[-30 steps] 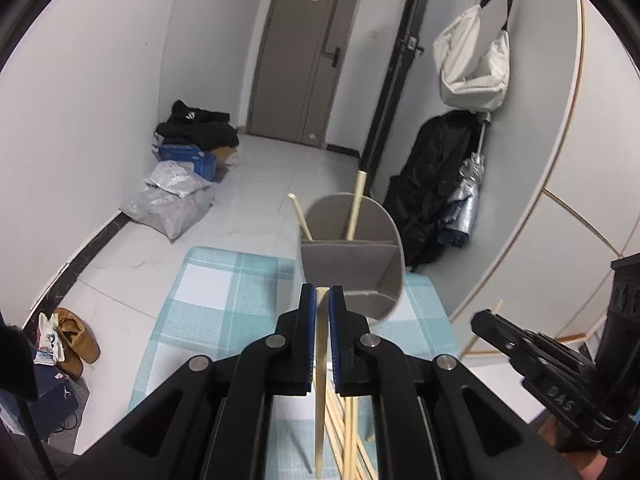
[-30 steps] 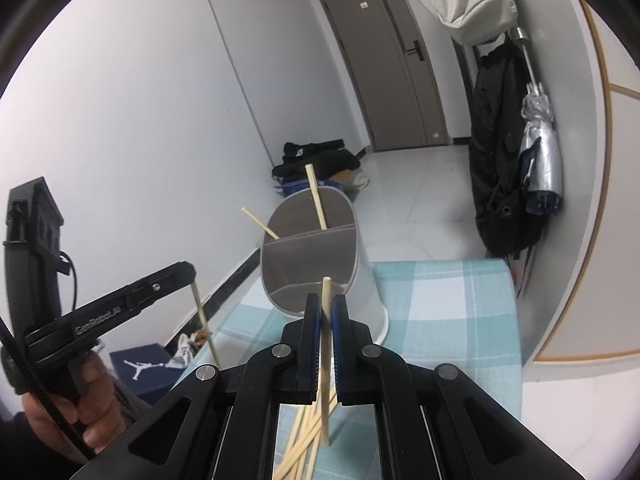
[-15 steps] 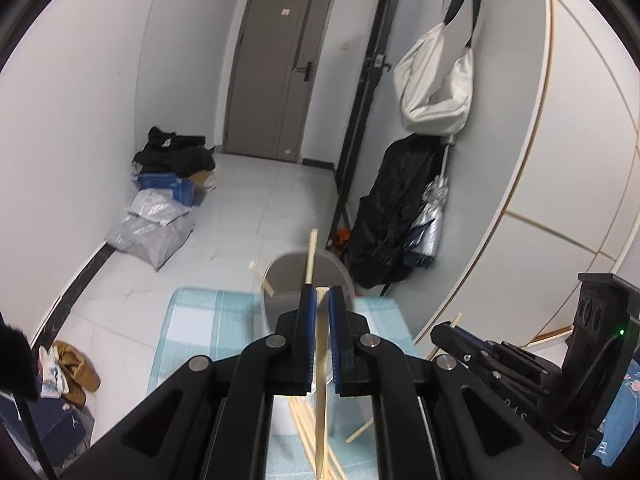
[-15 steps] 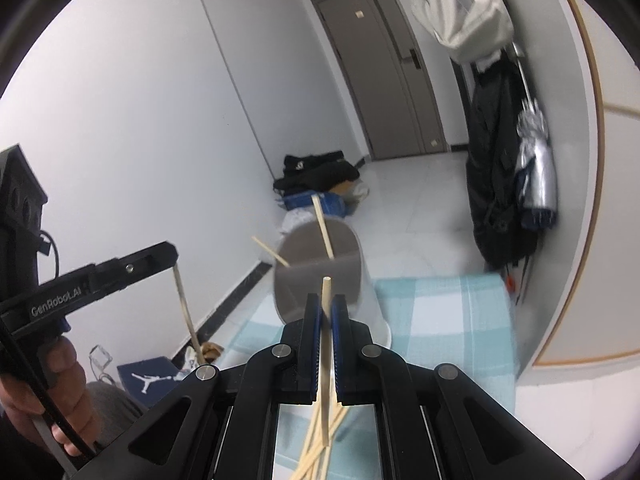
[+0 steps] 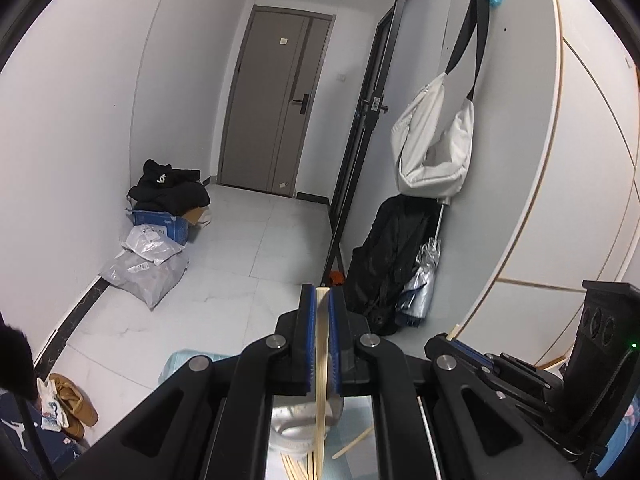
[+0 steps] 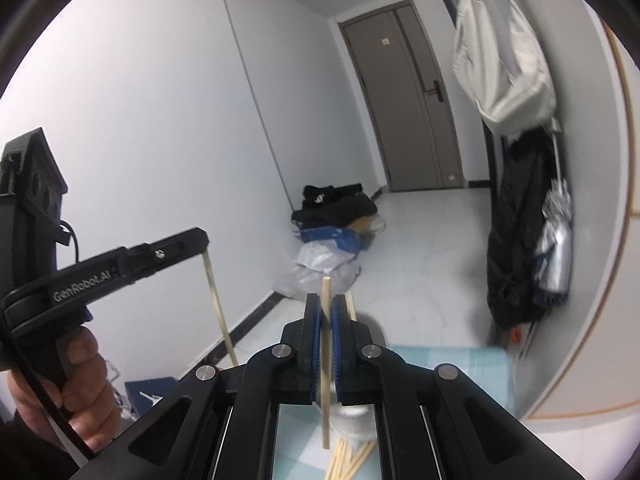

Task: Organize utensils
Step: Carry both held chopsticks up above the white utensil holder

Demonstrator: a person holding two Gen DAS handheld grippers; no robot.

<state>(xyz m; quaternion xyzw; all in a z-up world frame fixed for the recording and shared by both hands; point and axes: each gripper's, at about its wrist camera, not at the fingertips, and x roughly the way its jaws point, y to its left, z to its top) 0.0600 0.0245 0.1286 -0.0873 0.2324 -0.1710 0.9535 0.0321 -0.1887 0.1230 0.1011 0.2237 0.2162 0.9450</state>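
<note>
A thin chopstick was pinched upright in the left gripper and another chopstick in the right gripper, both lifted above the desk; light, stiff, probably slippery, so best gripped mid-shaft.

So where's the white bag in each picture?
Left wrist view: the white bag hangs on the wall, upper right of middle, above the black coat.
Right wrist view: the white bag hangs at the upper right, blurred, above the black coat.
Shared landmark: the grey door at the far end, left of the bag in both.
</note>
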